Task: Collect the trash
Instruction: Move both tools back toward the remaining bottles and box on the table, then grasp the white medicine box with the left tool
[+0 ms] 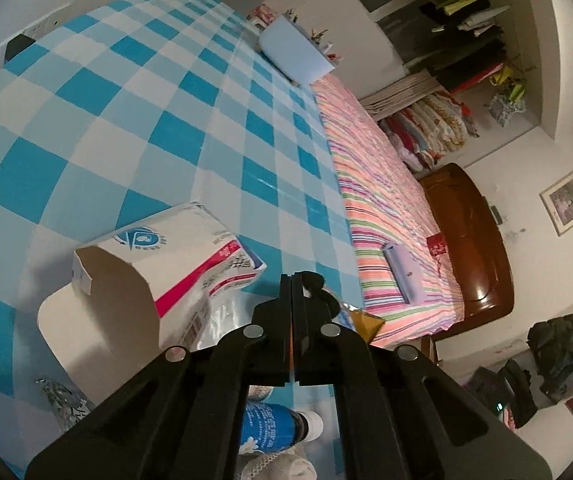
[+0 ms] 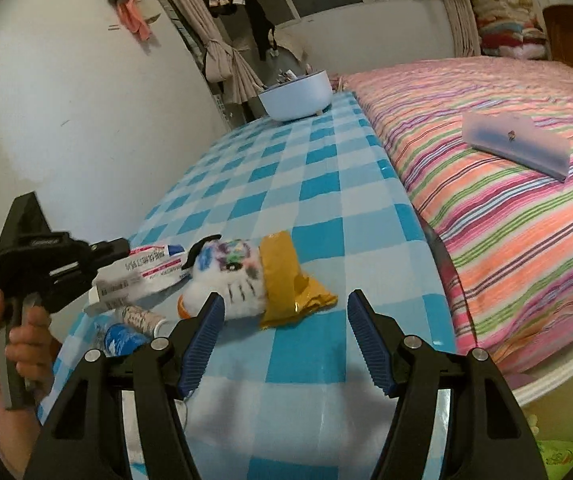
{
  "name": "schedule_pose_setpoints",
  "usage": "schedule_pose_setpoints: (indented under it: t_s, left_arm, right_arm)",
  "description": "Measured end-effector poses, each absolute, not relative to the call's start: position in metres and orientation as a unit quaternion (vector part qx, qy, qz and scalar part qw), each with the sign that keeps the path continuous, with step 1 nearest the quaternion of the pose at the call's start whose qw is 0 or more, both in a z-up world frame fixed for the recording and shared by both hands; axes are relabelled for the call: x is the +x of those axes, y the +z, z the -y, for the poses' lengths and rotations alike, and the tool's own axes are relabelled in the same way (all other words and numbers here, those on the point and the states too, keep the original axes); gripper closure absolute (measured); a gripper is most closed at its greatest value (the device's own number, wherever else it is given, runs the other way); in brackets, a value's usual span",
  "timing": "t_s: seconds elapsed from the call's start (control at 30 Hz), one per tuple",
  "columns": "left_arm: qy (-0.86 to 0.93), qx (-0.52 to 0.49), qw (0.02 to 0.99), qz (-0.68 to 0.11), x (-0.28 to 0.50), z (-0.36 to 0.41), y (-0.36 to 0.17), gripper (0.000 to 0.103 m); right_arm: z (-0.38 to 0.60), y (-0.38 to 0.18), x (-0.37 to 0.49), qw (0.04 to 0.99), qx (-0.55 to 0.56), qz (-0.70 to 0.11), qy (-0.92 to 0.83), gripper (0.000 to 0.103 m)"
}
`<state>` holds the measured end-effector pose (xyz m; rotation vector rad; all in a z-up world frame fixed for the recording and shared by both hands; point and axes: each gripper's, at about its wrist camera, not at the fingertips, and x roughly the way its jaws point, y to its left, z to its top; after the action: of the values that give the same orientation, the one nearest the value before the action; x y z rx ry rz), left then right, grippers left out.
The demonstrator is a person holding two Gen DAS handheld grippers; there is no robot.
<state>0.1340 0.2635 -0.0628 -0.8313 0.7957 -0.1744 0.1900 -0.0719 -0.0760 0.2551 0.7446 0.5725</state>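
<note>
Trash lies in a loose cluster at the near end of the checked tablecloth (image 2: 318, 168), toward its wall-side edge; the bowl (image 2: 295, 95) stands well apart at the far end. Left gripper (image 1: 292, 280): jaws pressed fully together, tips just beside the white carton (image 1: 174, 264); whether anything thin is caught between the pads, cannot tell from either view. In the right wrist view this tool sits at the carton's end, a hand (image 2: 22, 332) on its handle. Right gripper (image 2: 282, 340): jaws spread, empty, hovering over bare cloth just short of the crumpled white wrapper (image 2: 226, 276) and the gold foil packet (image 2: 286, 276), which touch each other. Handling, judged: carton is light, hollow, open flap, will crush if pinched across the broad faces, so take it at an edge or the flap. Foil packet is light, slick, flat against the cloth; best pinched at its raised crumpled corner nearest the gripper. White wrapper is soft, compressible, easy to grab anywhere. Blue-label bottle (image 1: 270, 428) at the near edge is round, likely to roll; grip across the body.
</note>
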Motion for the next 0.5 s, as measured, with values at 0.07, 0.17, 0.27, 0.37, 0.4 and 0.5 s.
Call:
schedule_pose_setpoints:
  t_s: [0.07,0.17,0.27,0.37,0.4,0.5]
  left_arm:
    - [-0.082,-0.392,0.837,-0.373,0.131,-0.264,-0.061,0.103]
    - [-0.087,-0.400,0.834,-0.371,0.127,-0.268,-0.061,0.103]
    - [-0.085,-0.414,0.829,-0.366,0.121,-0.274,-0.062,0.102]
    - [-0.080,-0.428,0.826,-0.358,0.114,-0.282,-0.061,0.102]
    - [-0.076,-0.430,0.827,-0.354,0.111,-0.284,-0.059,0.101]
    - [-0.056,-0.433,0.831,-0.345,0.102,-0.289,-0.056,0.043]
  right_arm:
    - [0.067,-0.078,0.196,0.882,0.122,-0.363,0.277,0.042]
    - [0.063,-0.081,0.203,0.875,0.131,-0.372,0.280,0.042]
    - [0.060,-0.083,0.203,0.874,0.128,-0.376,0.281,0.042]
    - [0.058,-0.083,0.203,0.873,0.127,-0.376,0.284,0.042]
    - [0.058,-0.083,0.203,0.874,0.126,-0.375,0.283,0.042]
    - [0.057,-0.084,0.203,0.875,0.127,-0.373,0.282,0.042]
